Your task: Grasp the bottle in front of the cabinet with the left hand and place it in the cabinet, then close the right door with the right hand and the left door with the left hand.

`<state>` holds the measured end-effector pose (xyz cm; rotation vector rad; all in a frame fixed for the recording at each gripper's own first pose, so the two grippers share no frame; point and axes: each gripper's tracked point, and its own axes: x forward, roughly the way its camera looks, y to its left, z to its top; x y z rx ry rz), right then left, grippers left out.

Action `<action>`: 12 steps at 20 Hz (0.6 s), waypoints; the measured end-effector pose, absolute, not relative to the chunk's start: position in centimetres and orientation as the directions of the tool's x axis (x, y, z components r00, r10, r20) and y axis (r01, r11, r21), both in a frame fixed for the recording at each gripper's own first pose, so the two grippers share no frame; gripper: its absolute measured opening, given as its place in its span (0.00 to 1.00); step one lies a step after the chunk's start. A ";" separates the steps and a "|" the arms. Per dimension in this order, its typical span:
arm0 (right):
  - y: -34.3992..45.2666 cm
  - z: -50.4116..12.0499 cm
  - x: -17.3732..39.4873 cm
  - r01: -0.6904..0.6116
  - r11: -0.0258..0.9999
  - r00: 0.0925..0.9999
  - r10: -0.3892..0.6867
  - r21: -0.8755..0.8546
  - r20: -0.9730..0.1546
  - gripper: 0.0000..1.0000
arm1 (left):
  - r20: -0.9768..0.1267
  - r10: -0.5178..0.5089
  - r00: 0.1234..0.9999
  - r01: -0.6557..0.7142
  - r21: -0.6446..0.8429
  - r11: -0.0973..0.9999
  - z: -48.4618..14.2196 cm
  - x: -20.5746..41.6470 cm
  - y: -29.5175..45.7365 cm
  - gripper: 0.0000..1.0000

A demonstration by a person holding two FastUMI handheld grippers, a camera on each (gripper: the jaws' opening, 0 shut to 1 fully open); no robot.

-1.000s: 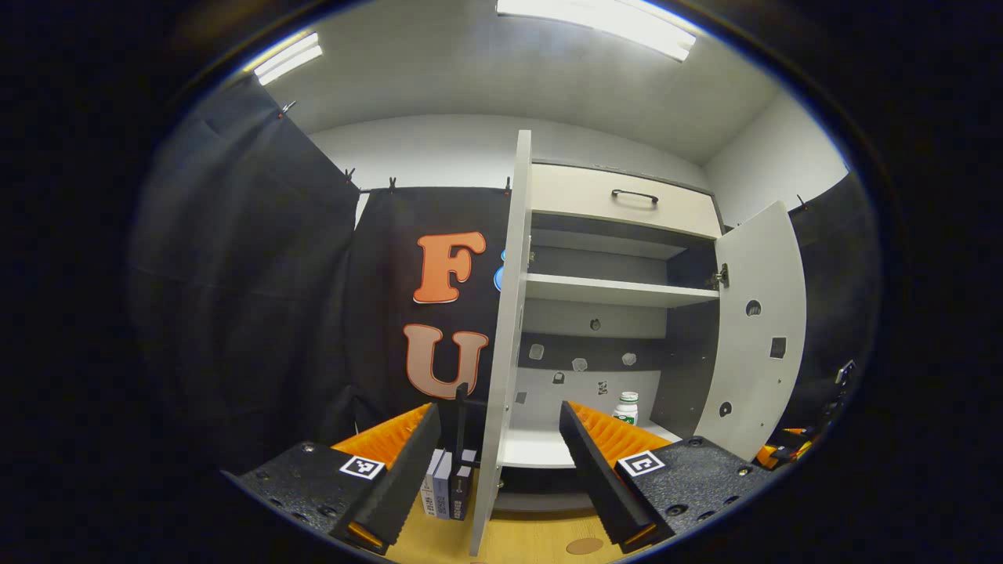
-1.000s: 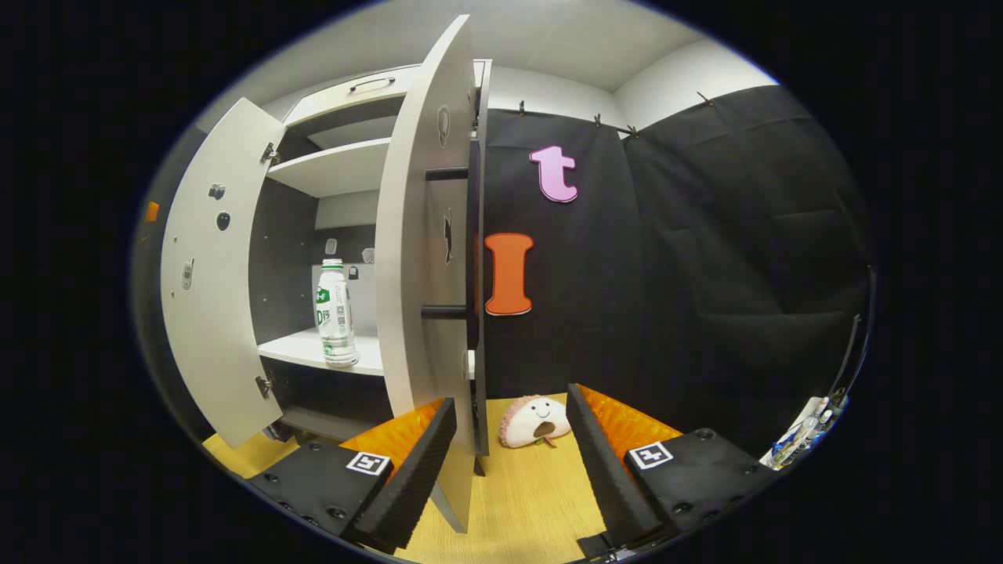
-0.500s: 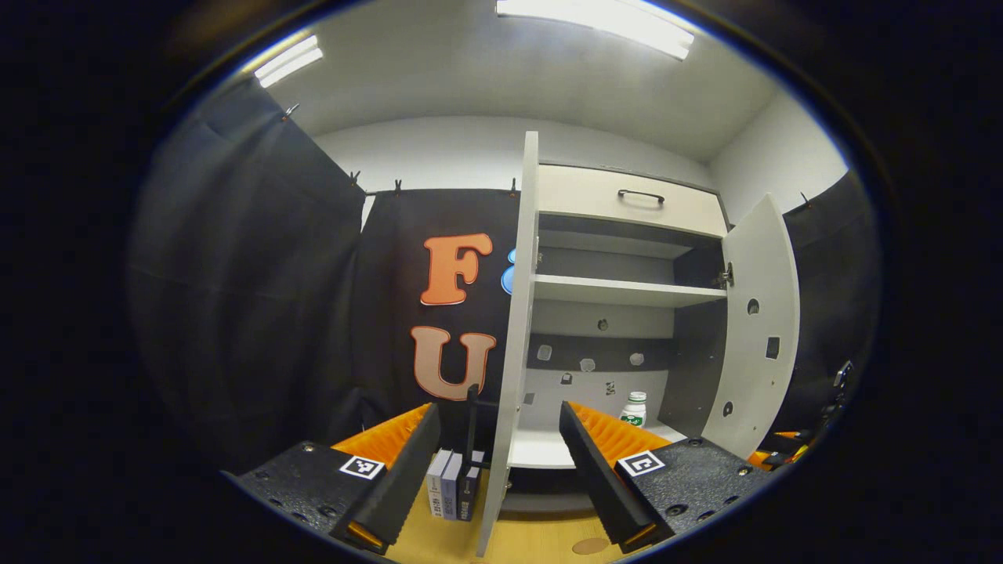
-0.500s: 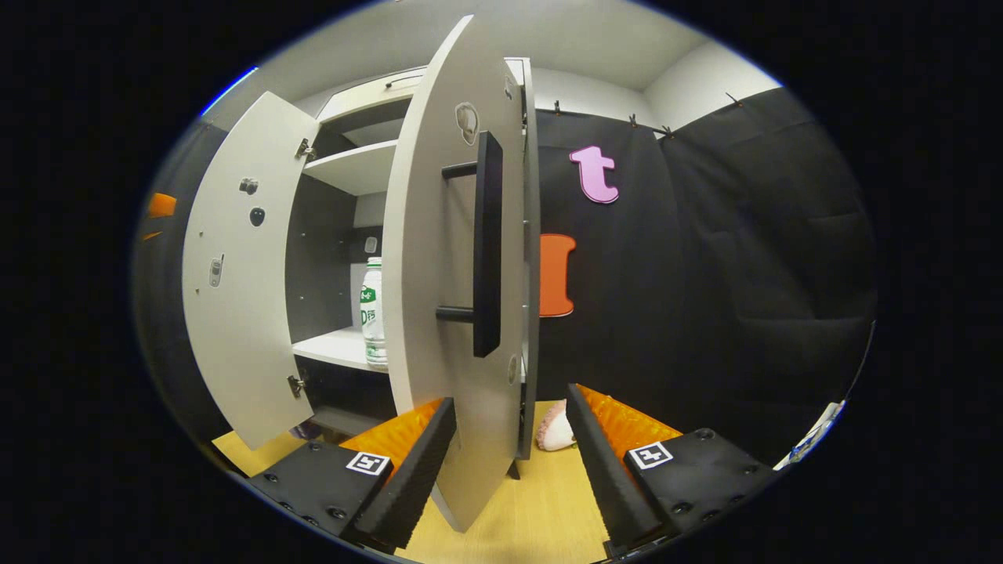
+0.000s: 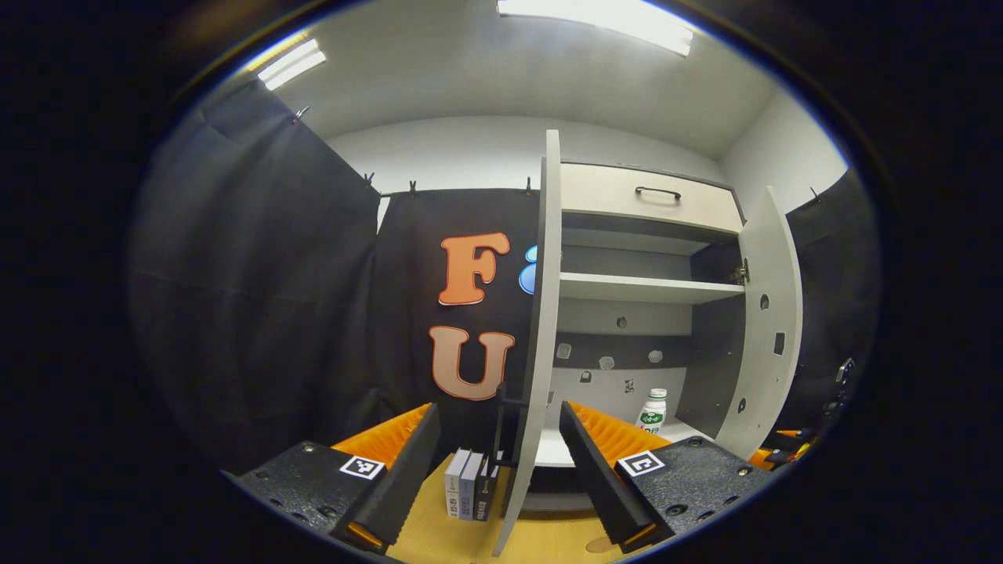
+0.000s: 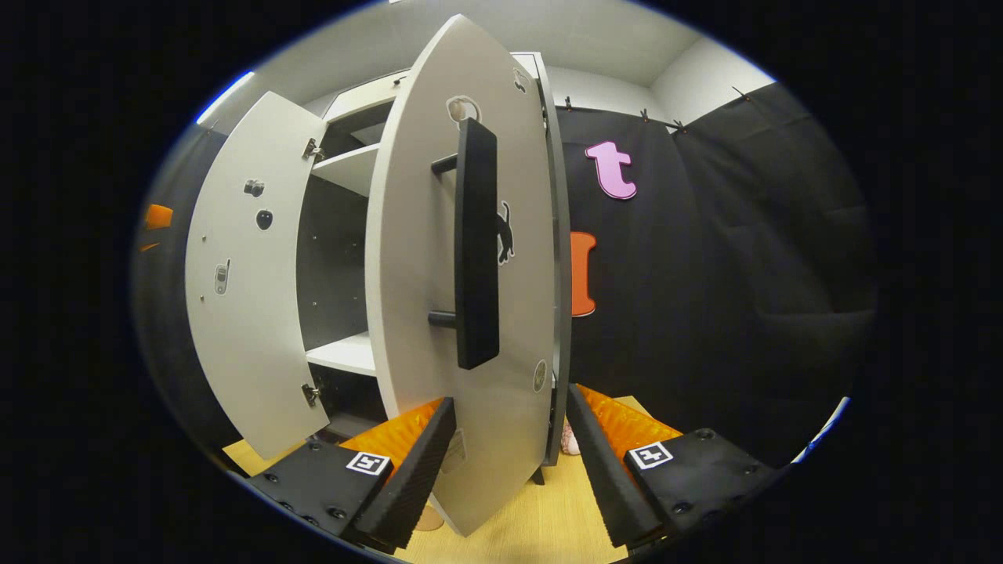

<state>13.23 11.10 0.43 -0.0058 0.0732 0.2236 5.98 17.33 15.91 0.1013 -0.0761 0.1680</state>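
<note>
The white bottle with a green label stands upright on the cabinet's lower shelf. My left gripper is open, and the left door shows edge-on just above the gap between its fingers. The right door stands partly swung in. In the right gripper view that right door, with its long black handle, is close in front of me. Its lower part stands between the fingers of my open right gripper. The left door hangs wide open. The right door hides the bottle there.
A closed drawer with a dark handle tops the cabinet, over an upper shelf. A few small books stand on the wooden table left of the left door. A plush toy peeks out behind the right door.
The right door has swung further toward shut and now covers the bottle in the right gripper view. The right gripper came closer to it. The left gripper shifted left a little.
</note>
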 end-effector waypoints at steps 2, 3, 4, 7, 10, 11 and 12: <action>11.4 0.3 13.6 -0.223 0.975 0.972 0.223 0.003 -0.072 0.87 | 0.078 0.170 0.982 -0.177 0.091 0.980 15.7 6.1 17.7 0.93; 11.5 0.4 13.7 -0.226 0.974 0.972 0.226 0.000 -0.072 0.87 | 0.075 0.172 0.982 -0.179 0.088 0.980 15.6 6.2 17.8 0.93; 11.7 0.4 13.9 -0.229 0.973 0.971 0.228 -0.002 -0.072 0.87 | 0.072 0.175 0.982 -0.181 0.086 0.980 15.3 6.4 18.0 0.93; 12.5 0.2 14.6 -0.240 0.971 0.968 0.239 -0.007 -0.075 0.87 | 0.065 0.181 0.981 -0.186 0.087 0.979 15.1 6.6 18.3 0.93; 13.7 0.2 15.3 -0.266 0.964 0.961 0.264 -0.007 -0.079 0.94 | 0.071 0.185 0.980 -0.191 0.096 0.977 15.1 6.9 18.7 0.93; 14.4 0.1 15.6 -0.276 0.961 0.958 0.275 -0.004 -0.082 0.95 | 0.072 0.187 0.980 -0.194 0.099 0.976 15.1 6.8 18.9 0.93; 15.1 0.0 15.9 -0.287 0.958 0.954 0.286 0.002 -0.085 0.94 | 0.071 0.191 0.979 -0.197 0.101 0.975 14.9 6.9 19.1 0.93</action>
